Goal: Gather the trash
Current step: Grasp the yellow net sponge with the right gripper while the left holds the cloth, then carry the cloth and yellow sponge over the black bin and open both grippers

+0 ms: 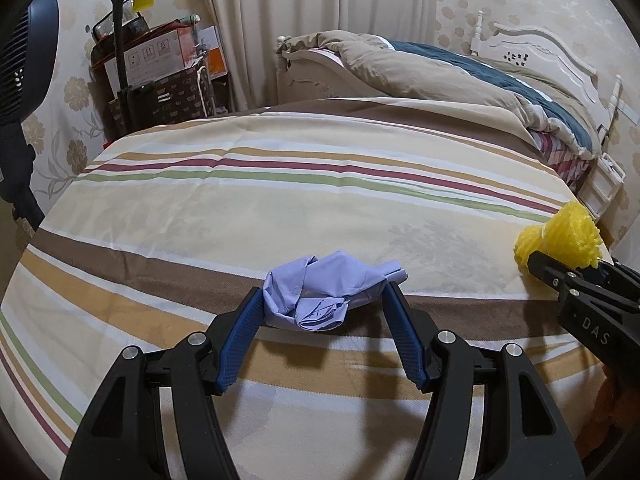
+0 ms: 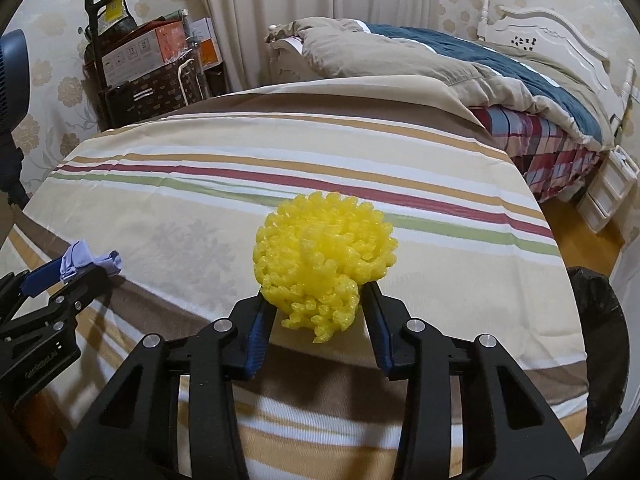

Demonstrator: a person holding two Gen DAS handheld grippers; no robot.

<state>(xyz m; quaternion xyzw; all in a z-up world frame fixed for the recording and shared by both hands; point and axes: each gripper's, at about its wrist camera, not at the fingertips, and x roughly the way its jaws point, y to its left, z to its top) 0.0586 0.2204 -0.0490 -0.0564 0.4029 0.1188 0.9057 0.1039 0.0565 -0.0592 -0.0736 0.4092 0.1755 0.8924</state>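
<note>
Left tongs (image 1: 324, 300) pinching crumpled blue glove (image 1: 320, 292), right tongs (image 2: 316, 300) clamped on yellow foam net (image 2: 324, 248), both just above striped bedspread (image 1: 280, 200); best lifted straight, grips firm.

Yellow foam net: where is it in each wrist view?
Left wrist: yellow foam net at the far right edge, in the right gripper.
Right wrist: centre of the picture, between that gripper's fingers.
Shared landmark: the crumpled blue glove in the left gripper.
</note>
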